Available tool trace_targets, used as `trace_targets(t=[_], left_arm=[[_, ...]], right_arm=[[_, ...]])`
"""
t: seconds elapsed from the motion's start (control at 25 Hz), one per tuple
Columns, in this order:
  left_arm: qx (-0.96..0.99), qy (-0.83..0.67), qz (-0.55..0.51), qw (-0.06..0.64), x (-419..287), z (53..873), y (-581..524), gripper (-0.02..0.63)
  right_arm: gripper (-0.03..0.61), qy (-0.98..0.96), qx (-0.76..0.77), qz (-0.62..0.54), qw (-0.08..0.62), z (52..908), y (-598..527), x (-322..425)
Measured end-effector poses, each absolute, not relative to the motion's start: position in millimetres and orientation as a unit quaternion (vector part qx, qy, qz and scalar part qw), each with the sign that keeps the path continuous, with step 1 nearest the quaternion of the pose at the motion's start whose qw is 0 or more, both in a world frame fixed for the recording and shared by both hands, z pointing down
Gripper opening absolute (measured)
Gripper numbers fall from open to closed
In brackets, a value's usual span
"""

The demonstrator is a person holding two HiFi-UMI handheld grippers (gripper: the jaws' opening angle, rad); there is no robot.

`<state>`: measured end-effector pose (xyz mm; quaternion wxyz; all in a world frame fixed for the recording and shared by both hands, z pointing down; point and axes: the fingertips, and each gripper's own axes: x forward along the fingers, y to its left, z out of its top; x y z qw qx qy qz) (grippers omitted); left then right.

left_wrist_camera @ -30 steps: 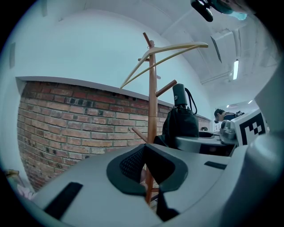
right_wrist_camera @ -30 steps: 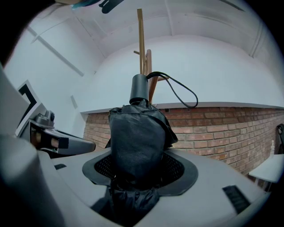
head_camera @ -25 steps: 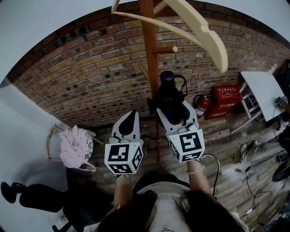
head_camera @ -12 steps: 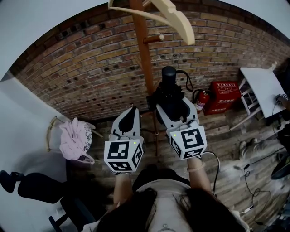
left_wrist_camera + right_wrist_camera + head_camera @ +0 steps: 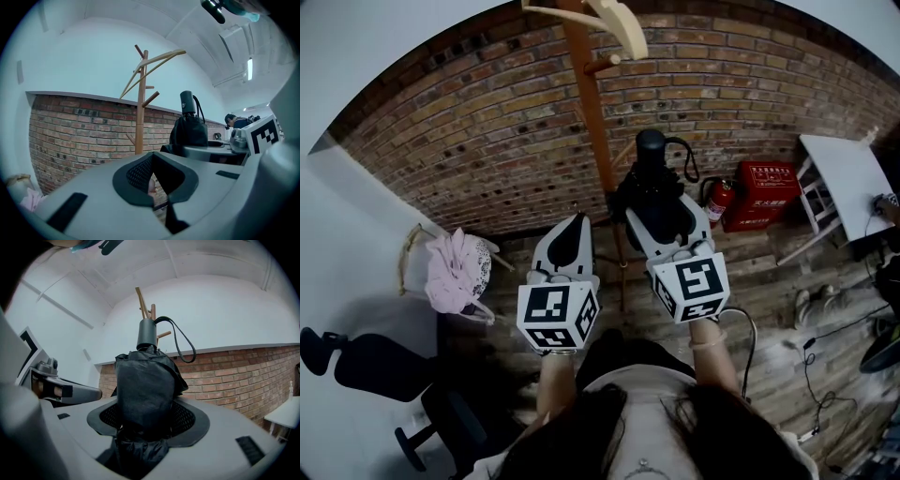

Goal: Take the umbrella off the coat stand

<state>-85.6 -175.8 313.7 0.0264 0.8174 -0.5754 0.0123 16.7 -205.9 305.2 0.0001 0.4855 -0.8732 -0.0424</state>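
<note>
The folded black umbrella [image 5: 654, 195] stands upright between the jaws of my right gripper [image 5: 662, 221], which is shut on its fabric body [image 5: 145, 385]. Its round handle [image 5: 146, 333] and wrist strap stick up above the jaws. The wooden coat stand [image 5: 587, 112] rises just left of the umbrella, and the umbrella is clear of its pegs. My left gripper [image 5: 571, 234] is shut and holds nothing, level beside the right one. In the left gripper view the stand [image 5: 140, 108] is ahead, with the umbrella [image 5: 189, 129] to its right.
A pale wooden hanger [image 5: 617, 23] hangs at the stand's top. The brick wall [image 5: 469, 141] runs behind. A pink bag on a stool [image 5: 455, 279] is at the left and a black office chair [image 5: 366, 367] below it. A fire extinguisher [image 5: 719, 212], red box [image 5: 766, 202] and white table [image 5: 844, 180] are at the right.
Both grippers have drawn back from the coat stand, the right one carrying the umbrella. The umbrella sat against the pole before and is now apart from it, to its right.
</note>
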Motion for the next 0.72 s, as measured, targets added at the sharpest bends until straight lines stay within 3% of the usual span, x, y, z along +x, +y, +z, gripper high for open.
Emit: trace_targets(t=[0.72], left_arm=[[0.802,-0.597,0.018,0.015,-64.3,321.6,-139.0,0.009]], right_arm=[[0.287,-0.89,0.454,-0.045,-0.002,315.4,-174.8,25.9]])
